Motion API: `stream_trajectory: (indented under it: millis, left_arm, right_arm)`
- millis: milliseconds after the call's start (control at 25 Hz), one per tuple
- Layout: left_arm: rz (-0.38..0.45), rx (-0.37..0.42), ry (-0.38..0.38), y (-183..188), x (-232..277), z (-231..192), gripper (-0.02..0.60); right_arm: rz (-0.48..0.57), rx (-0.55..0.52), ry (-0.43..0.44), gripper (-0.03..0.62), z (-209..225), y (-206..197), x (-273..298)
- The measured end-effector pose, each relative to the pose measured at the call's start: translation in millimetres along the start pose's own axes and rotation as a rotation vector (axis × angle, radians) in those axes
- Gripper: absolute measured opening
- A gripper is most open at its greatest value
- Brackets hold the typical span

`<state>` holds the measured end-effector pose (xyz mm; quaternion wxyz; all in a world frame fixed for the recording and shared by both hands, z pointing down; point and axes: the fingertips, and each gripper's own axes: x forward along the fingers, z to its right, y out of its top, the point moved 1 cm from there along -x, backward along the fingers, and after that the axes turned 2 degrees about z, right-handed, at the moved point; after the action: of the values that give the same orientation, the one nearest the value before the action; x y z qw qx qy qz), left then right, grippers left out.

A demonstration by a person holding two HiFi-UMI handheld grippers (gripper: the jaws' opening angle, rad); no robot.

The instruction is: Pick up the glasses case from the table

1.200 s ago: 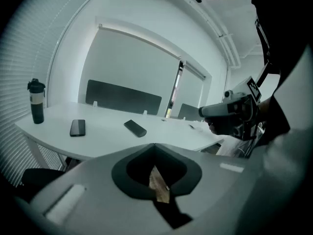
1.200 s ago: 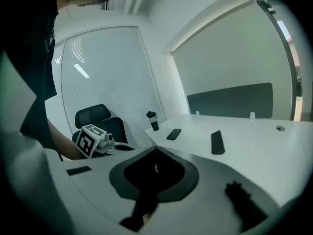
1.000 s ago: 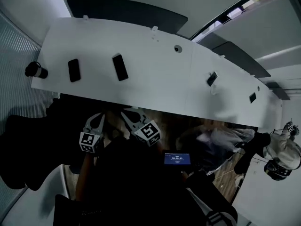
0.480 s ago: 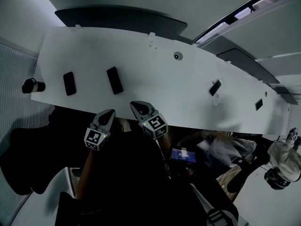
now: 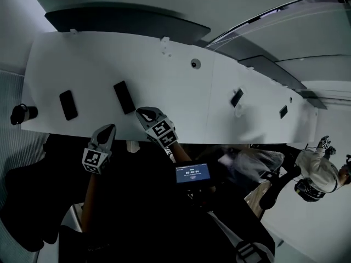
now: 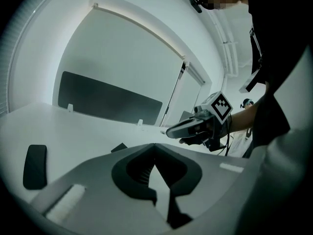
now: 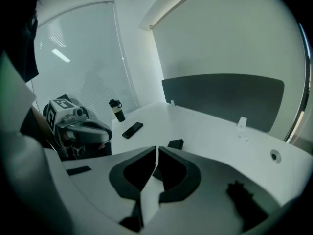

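The glasses case (image 5: 124,97) is a dark oblong box lying on the white table (image 5: 181,103). In the right gripper view the case (image 7: 175,144) sits just beyond my jaw tips. My right gripper (image 5: 143,113) is shut and empty, over the table's near edge and a little short of the case. My left gripper (image 5: 108,127) hangs lower left, off the table's edge, with its jaws together and nothing in them. In the left gripper view (image 6: 155,145) the case (image 6: 119,147) is a small dark shape ahead, with the right gripper (image 6: 193,129) to the right.
A flat black phone (image 5: 68,104) lies left of the case, and a dark bottle (image 5: 22,114) stands at the table's left end. Small dark items (image 5: 237,97) sit further right. A dark partition (image 5: 126,18) backs the table. A lit screen (image 5: 192,173) and a person (image 5: 315,171) are at the right.
Both grippers have moved forward towards the table. The right one now reaches over its near edge close to the case, and the left one trails behind it. Both stayed shut.
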<state>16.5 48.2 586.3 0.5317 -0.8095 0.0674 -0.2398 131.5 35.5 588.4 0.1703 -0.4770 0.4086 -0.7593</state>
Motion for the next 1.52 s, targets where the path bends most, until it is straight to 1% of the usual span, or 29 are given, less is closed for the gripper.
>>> stream_trajectory:
  millis: [120, 280, 440, 680, 800, 1000, 1160, 1200, 1280, 1400, 1520]
  left_arm:
    - [0.017, 0.015, -0.013, 7.0, -7.4, -26.2, 0.005]
    - [0.041, -0.010, 0.012, 8.7, -23.1, -63.2, 0.006]
    - [0.064, -0.070, 0.048, 10.5, -38.5, -95.9, 0.006]
    - [0.077, -0.104, 0.106, 3.1, -61.1, -134.4, 0.005]
    - [0.093, -0.131, 0.130, -1.2, -71.6, -143.1, 0.005]
    - [0.108, -0.147, 0.149, -8.8, -81.6, -148.0, 0.006]
    - [0.111, -0.159, 0.158, -12.8, -88.8, -145.4, 0.006]
    - [0.113, -0.160, 0.157, -13.8, -90.6, -144.5, 0.006]
    - [0.115, -0.151, 0.159, -18.3, -94.9, -144.6, 0.006]
    - [0.120, -0.147, 0.183, -23.2, -102.4, -148.3, 0.006]
    - [0.125, -0.161, 0.207, -23.6, -112.0, -149.8, 0.006]
  right_arm:
    - [-0.038, -0.025, -0.036, 0.009, 1.6, 12.3, 23.3]
    - [-0.089, -0.068, -0.077, 0.015, 4.0, 27.7, 51.1]
    - [-0.156, -0.090, -0.113, 0.063, 4.8, 35.0, 78.2]
    - [-0.244, -0.090, -0.177, 0.108, 14.2, 34.7, 104.4]
    - [-0.283, -0.093, -0.196, 0.133, 18.6, 33.4, 113.3]
    - [-0.335, -0.104, -0.221, 0.185, 28.6, 28.5, 129.9]
    - [-0.381, -0.134, -0.214, 0.232, 35.2, 18.0, 143.3]
    - [-0.394, -0.129, -0.209, 0.249, 38.0, 13.3, 147.3]
    - [-0.413, -0.084, -0.206, 0.275, 45.7, 2.8, 156.0]
    - [-0.459, 0.029, -0.198, 0.316, 54.3, -12.3, 163.7]
    - [-0.514, 0.163, -0.168, 0.379, 57.0, -29.8, 171.3]
